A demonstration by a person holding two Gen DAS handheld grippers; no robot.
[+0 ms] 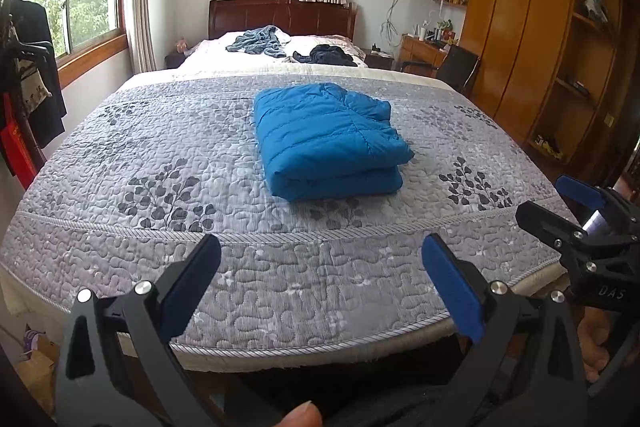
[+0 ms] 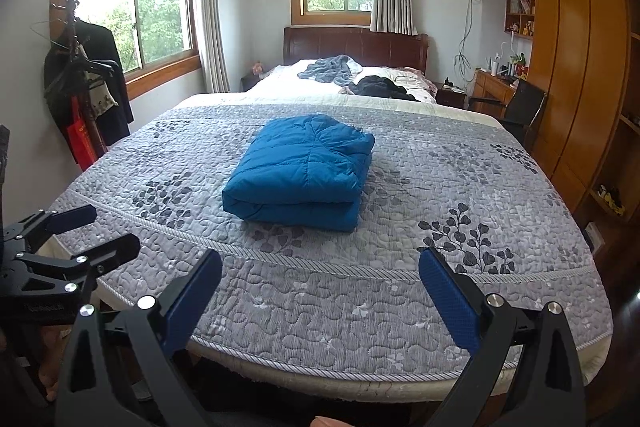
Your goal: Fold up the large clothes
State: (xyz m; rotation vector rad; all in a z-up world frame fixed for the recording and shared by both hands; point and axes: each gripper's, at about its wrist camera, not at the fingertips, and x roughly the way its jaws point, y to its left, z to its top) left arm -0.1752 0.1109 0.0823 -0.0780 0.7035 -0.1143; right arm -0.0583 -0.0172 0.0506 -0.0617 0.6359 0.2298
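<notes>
— Quilting everywhere: the bedspread [image 1: 168,155] is a grey stitched cover, pebbled all over, printed with dark leaf sprigs and edged with a twisted cord. What lies on it?

— A blue padded jacket [image 1: 326,141], puffy, sewn in channels, folded into a thick, roughly square bundle with a rounded fold facing the foot of the bed. It sits near the middle of the quilted cover, well apart from both tools. From the right wrist the jacket [image 2: 300,173] shows two stacked layers at its near edge and a rumpled far corner.

— And the tongs?

— The left gripper [image 1: 320,287] is spread wide, black angular arms tipped with blue ribbed pads, holding nothing, over the bed's near edge. The right gripper [image 2: 320,299] is likewise released and empty. Each shows at the side of the other's view.

— Further back?

— A crumpled grey-blue garment [image 1: 258,42] and a dark one [image 1: 326,55] lie near the brown headboard [image 1: 280,15].
</notes>
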